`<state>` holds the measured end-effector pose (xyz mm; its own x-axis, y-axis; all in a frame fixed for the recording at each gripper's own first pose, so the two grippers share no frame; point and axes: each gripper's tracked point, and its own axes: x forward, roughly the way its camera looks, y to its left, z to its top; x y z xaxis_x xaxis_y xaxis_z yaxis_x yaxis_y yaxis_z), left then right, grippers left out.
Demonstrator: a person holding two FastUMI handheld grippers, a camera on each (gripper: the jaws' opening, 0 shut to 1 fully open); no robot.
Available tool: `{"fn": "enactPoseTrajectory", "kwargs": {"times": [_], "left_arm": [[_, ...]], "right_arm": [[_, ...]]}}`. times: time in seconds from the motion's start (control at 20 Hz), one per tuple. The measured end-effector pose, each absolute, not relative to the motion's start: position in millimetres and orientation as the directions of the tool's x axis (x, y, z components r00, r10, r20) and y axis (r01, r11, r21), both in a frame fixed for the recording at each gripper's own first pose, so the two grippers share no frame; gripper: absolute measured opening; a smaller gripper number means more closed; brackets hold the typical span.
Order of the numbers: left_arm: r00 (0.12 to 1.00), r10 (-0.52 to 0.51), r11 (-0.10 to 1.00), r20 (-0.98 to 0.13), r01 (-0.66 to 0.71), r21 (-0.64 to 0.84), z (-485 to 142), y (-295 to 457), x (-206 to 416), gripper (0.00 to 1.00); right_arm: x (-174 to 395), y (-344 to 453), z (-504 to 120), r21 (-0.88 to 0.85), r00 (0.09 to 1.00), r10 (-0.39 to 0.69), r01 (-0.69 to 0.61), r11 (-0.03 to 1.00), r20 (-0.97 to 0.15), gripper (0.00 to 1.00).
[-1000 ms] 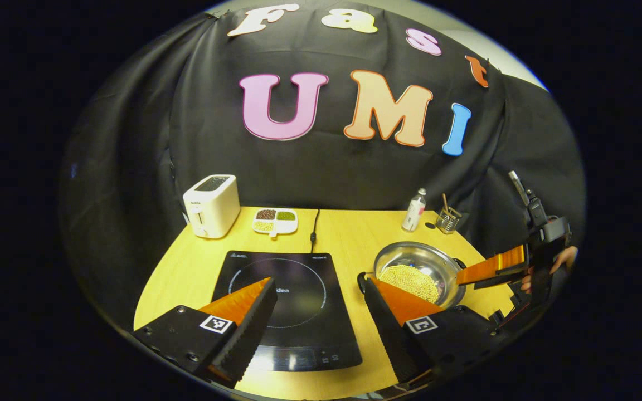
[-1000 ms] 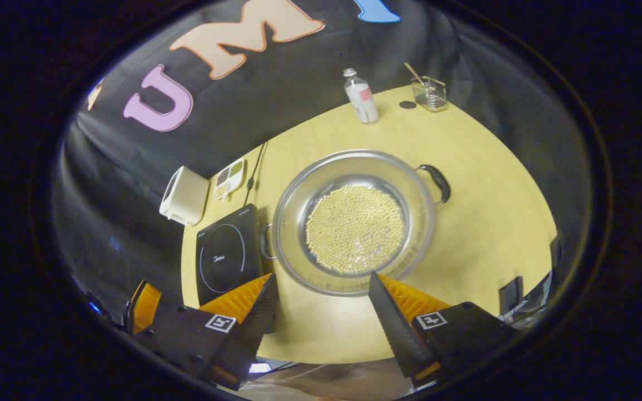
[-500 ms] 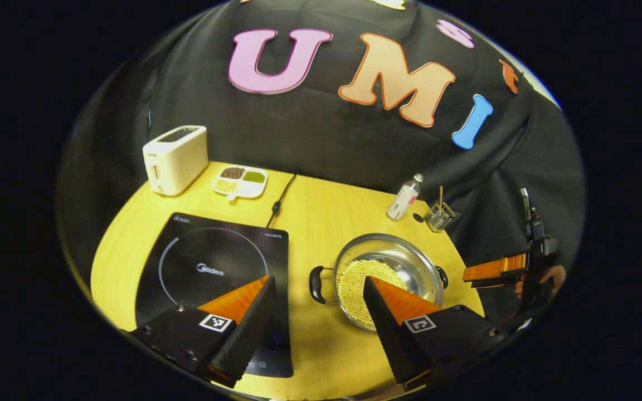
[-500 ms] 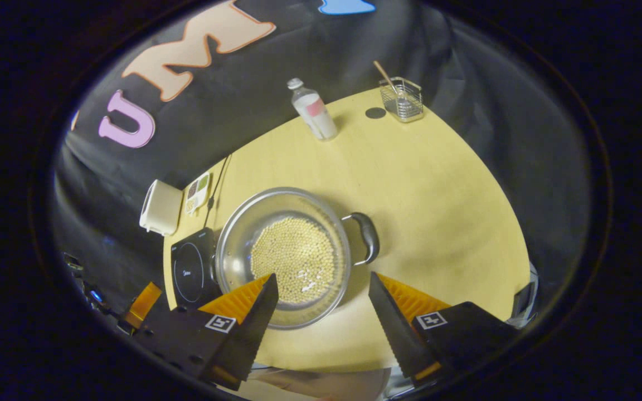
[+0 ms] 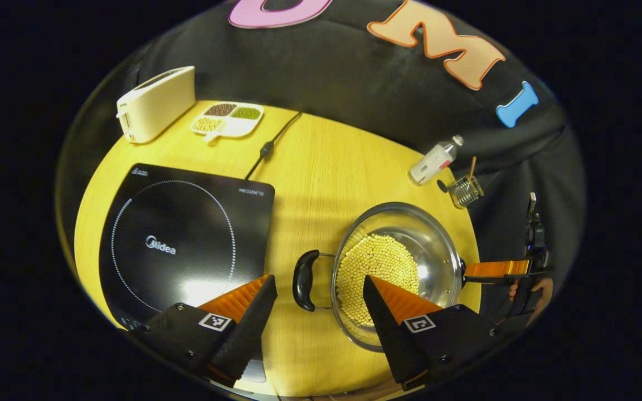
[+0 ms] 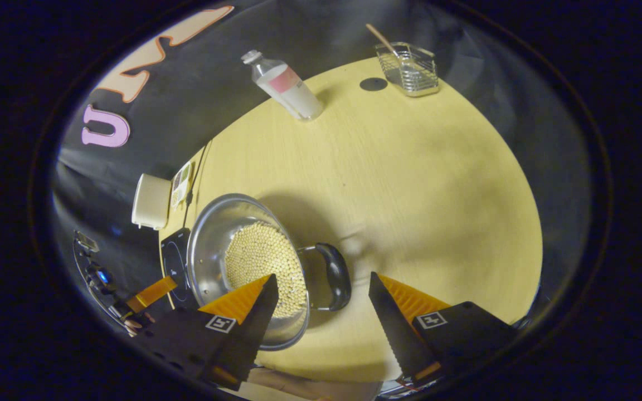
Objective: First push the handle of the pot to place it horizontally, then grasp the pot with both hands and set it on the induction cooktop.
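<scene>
One table (image 5: pixel 321 167), wooden. One cooktop (image 5: pixel 181 239) at its left. One pot (image 5: pixel 410 245) of beans to the right of it, on the table, two black handles (image 5: pixel 304 280) set sideways. One toaster (image 5: pixel 156 103), one divided dish (image 5: pixel 227 118), one bottle (image 5: pixel 435 161), one wire basket (image 5: pixel 466 190) along the back. Left gripper (image 5: pixel 320 289) spread wide, straddling the near handle without touching. Right gripper (image 6: pixel 322 289) likewise wide apart around the other handle (image 6: pixel 335 275), not pressing it.
</scene>
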<state>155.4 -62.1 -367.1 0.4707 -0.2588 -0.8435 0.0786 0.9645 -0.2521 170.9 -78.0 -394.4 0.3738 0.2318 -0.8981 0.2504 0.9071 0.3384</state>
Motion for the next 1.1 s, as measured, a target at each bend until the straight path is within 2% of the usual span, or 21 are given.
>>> {"fn": "enactPoseTrajectory", "kwargs": {"times": [0.05, 0.1, 0.2, 0.25, 0.55, 0.6, 0.65, 0.7, 0.75, 0.85, 0.9, 0.95, 1.0, 1.1], "left_arm": [[0.451, -0.258, 0.965, -0.855, 0.076, -0.251, -374, -66, 157, 0.96], [0.429, -0.243, 0.969, -0.870, 0.070, -0.237, -382, -67, 159, 0.96], [0.393, -0.197, 0.980, -0.898, 0.051, -0.192, -393, -62, 161, 0.96], [0.382, -0.191, 0.981, -0.904, 0.043, -0.189, -398, -65, 161, 0.96], [0.313, -0.179, 0.983, -0.933, 0.019, -0.182, -423, -71, 165, 0.95], [0.307, -0.175, 0.984, -0.936, 0.017, -0.178, -426, -71, 166, 0.94], [0.298, -0.170, 0.985, -0.939, 0.017, -0.173, -429, -72, 166, 0.94], [0.290, -0.166, 0.985, -0.943, 0.016, -0.169, -431, -71, 166, 0.93], [0.282, -0.160, 0.987, -0.946, 0.012, -0.163, -434, -69, 165, 0.93], [0.262, -0.132, 0.990, -0.956, -0.002, -0.138, -439, -61, 164, 0.88], [0.247, -0.128, 0.991, -0.960, -0.009, -0.135, -444, -58, 162, 0.77], [0.243, -0.132, 0.990, -0.961, -0.008, -0.138, -436, -56, 161, 0.72], [0.235, -0.136, 0.990, -0.962, 0.001, -0.140, -439, -57, 161, 0.66], [0.227, -0.151, 0.988, -0.962, -0.002, -0.156, -440, -60, 159, 0.63]], "right_arm": [[173, -77, -401, 0.344, 0.360, 0.244, 0.247, 0.906, -0.901, 1.00], [176, -75, -408, 0.352, 0.343, 0.260, 0.239, 0.905, -0.902, 0.94], [179, -72, -416, 0.371, 0.318, 0.293, 0.222, 0.902, -0.902, 0.91], [179, -71, -420, 0.376, 0.311, 0.302, 0.214, 0.902, -0.901, 0.99], [182, -63, -439, 0.399, 0.280, 0.342, 0.181, 0.899, -0.897, 0.98], [183, -63, -442, 0.399, 0.274, 0.344, 0.180, 0.899, -0.898, 0.89], [182, -64, -444, 0.401, 0.269, 0.347, 0.181, 0.898, -0.899, 0.98], [184, -65, -446, 0.402, 0.265, 0.348, 0.187, 0.896, -0.899, 0.83], [184, -63, -449, 0.405, 0.258, 0.353, 0.189, 0.894, -0.899, 0.79], [183, -56, -449, 0.438, 0.242, 0.390, 0.191, 0.879, -0.888, 0.78], [183, -56, -452, 0.433, 0.229, 0.390, 0.185, 0.882, -0.892, 0.60], [178, -54, -457, 0.429, 0.212, 0.393, 0.166, 0.888, -0.895, 0.52], [180, -54, -455, 0.435, 0.220, 0.397, 0.160, 0.886, -0.891, 0.51], [181, -52, -454, 0.450, 0.253, 0.411, 0.123, 0.884, -0.876, 0.51]]}}
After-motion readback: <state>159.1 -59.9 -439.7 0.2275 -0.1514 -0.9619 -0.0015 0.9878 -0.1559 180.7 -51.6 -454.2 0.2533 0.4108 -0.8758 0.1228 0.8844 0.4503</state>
